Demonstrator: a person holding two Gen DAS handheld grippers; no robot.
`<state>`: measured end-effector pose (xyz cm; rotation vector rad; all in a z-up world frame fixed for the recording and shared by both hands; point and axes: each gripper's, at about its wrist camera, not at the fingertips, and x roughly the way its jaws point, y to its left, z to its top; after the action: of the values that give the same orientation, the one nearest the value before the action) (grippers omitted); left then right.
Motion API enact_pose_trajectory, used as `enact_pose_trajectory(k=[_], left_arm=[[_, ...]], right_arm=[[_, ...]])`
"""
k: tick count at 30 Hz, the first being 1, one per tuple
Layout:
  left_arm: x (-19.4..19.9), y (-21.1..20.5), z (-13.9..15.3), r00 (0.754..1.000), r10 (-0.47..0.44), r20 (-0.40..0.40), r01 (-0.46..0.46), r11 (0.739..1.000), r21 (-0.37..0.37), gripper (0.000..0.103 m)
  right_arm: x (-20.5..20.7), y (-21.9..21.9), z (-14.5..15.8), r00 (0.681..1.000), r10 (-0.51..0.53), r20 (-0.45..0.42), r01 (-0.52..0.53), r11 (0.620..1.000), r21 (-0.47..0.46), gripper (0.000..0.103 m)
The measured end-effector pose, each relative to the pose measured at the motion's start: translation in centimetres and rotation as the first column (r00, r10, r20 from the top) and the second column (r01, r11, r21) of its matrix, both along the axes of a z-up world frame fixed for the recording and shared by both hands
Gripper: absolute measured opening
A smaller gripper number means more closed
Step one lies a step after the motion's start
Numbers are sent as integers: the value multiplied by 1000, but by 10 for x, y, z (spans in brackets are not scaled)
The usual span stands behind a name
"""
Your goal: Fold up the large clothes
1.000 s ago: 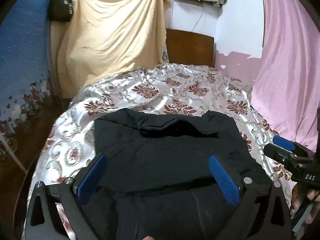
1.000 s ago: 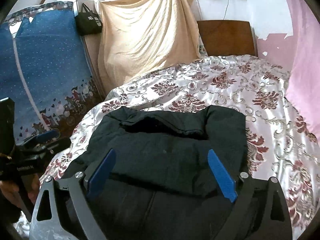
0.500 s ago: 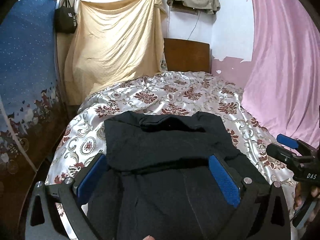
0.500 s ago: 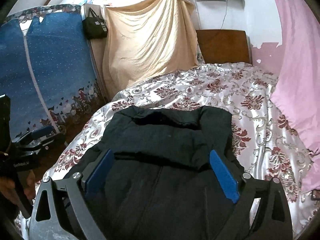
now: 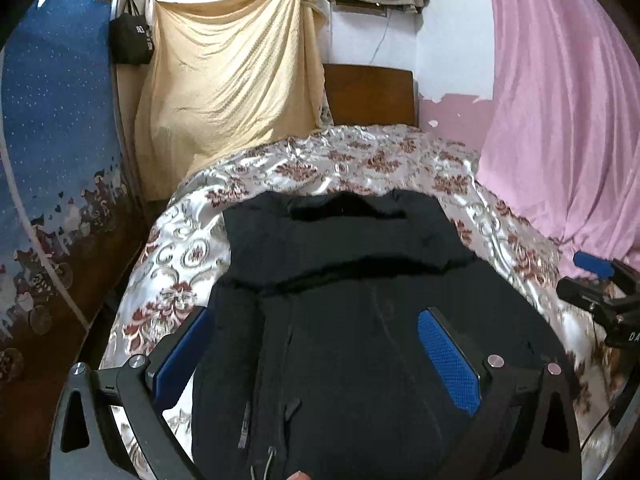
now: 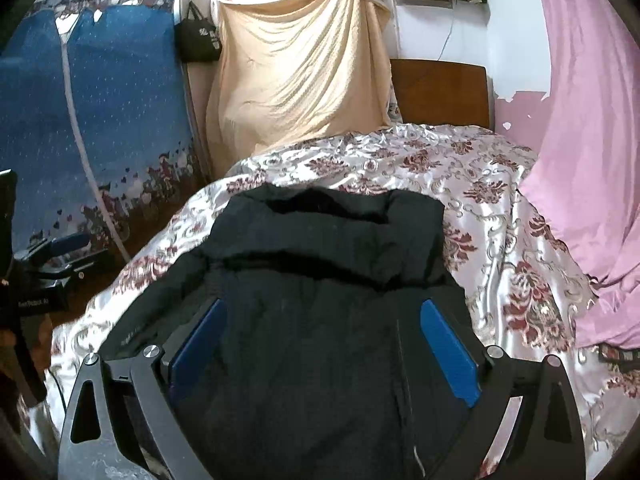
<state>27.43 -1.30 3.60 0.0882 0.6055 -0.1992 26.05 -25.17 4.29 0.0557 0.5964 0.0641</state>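
A black jacket (image 5: pixel 340 320) lies on the bed (image 5: pixel 360 160), its top part folded over across the middle, zip running down the near half. The left gripper (image 5: pixel 320 356) hangs just over the near half, jaws spread wide and grasping nothing; the right gripper (image 6: pixel 324 344) is likewise released above the cloth. The right gripper's body, seen at the left view's edge, bears letters "DA", cut off. A black bag (image 6: pixel 199 38) on the wall carries white print too small to read. Beige cloth (image 5: pixel 228 88) and a pink curtain (image 5: pixel 560 120) hang behind.
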Motion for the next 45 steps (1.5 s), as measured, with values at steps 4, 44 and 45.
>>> enact_pose_trajectory(k=[4, 44, 45], left_arm=[[-16, 7, -21, 1000, -20, -20, 21, 999, 50, 103], [-74, 10, -129, 872, -218, -438, 359, 894, 268, 103], [-74, 9, -130, 871, -217, -441, 362, 891, 276, 103]], right_arm=[[-17, 4, -12, 1000, 16, -21, -17, 999, -49, 95], [-97, 25, -109, 930, 152, -334, -235, 946, -224, 96], [-95, 23, -110, 929, 153, -338, -236, 947, -220, 96]])
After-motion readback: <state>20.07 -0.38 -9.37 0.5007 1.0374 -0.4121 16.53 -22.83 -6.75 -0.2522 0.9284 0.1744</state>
